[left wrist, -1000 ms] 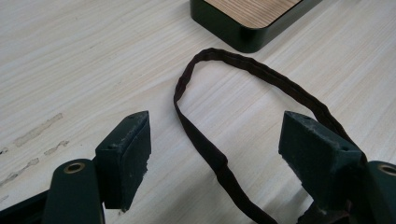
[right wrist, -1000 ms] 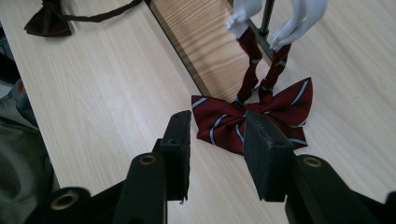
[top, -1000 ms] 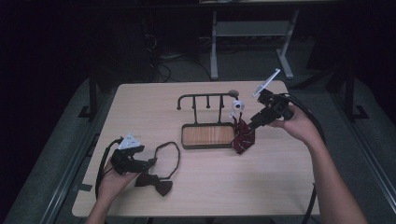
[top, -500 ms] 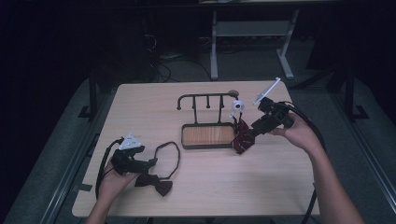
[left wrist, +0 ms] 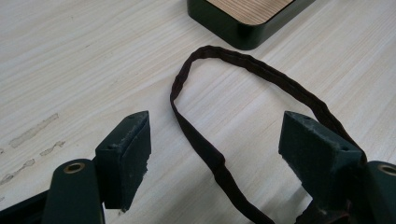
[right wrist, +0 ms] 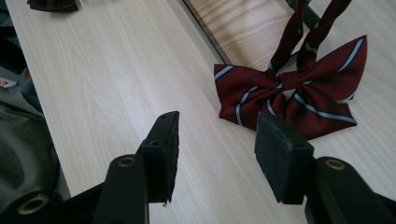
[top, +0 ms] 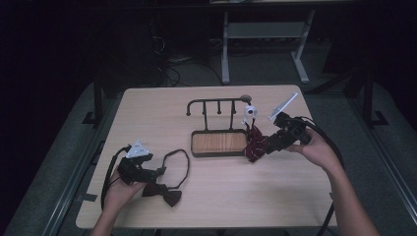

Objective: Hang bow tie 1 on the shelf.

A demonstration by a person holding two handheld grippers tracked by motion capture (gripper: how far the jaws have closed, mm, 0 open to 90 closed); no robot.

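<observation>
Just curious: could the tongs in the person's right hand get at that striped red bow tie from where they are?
Probably yes. The right tongs stand open just short of the red bow tie, with bare table between them and nothing in the way.

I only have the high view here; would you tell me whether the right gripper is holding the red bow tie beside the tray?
Observer: No. The right gripper has its jaws open. They have just been opening, with nothing between them, and the red bow tie lies on the table just beyond them.
Operator: Is the tie fully off the tray?
Observer: Its bow rests on the table, and its two straps run up across the rim of the tray.
Operator: And the left gripper?
Observer: The left gripper is open too. The dark strap lies on the table between its pads, and they are not pressing it.
</observation>
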